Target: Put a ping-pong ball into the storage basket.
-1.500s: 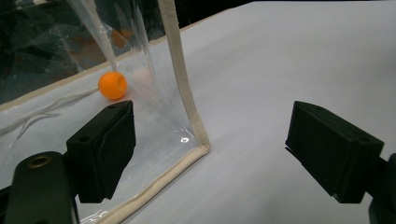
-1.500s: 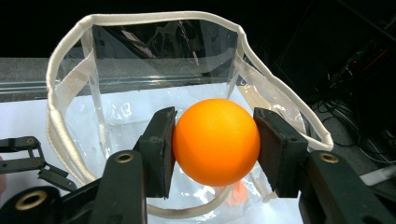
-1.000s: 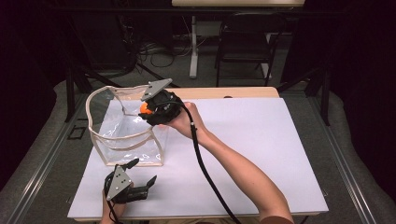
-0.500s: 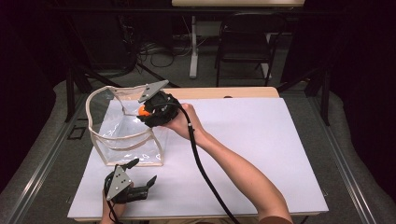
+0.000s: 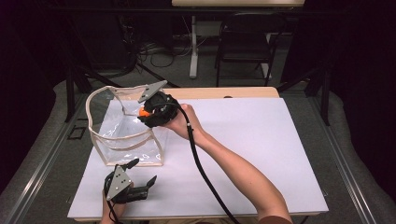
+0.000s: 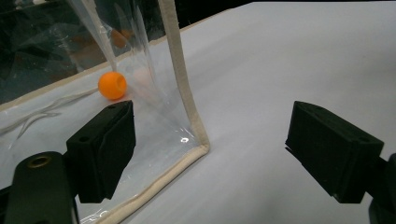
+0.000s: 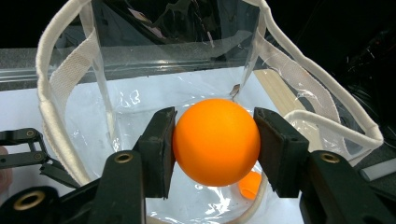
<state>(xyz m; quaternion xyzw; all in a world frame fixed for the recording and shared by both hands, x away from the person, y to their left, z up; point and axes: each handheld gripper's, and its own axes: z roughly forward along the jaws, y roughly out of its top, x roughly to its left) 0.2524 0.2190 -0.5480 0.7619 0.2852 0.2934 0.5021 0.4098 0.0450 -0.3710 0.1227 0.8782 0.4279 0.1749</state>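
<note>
the right tongs (image 7: 214, 140) grip an orange ball (image 7: 216, 141) between both pads, poised over the open mouth of a clear pouch (image 5: 122, 133) standing on the white surface (image 5: 261, 154); a second ball (image 6: 112, 85) already lies inside. the left tongs (image 6: 208, 149) rest wide open and empty beside the pouch's near corner. best practice here, arguably: carry the ball past the cream rim before letting go, so it cannot clip the edge

White table (image 5: 261, 140), clear bag (image 5: 122, 140) on it.
</note>
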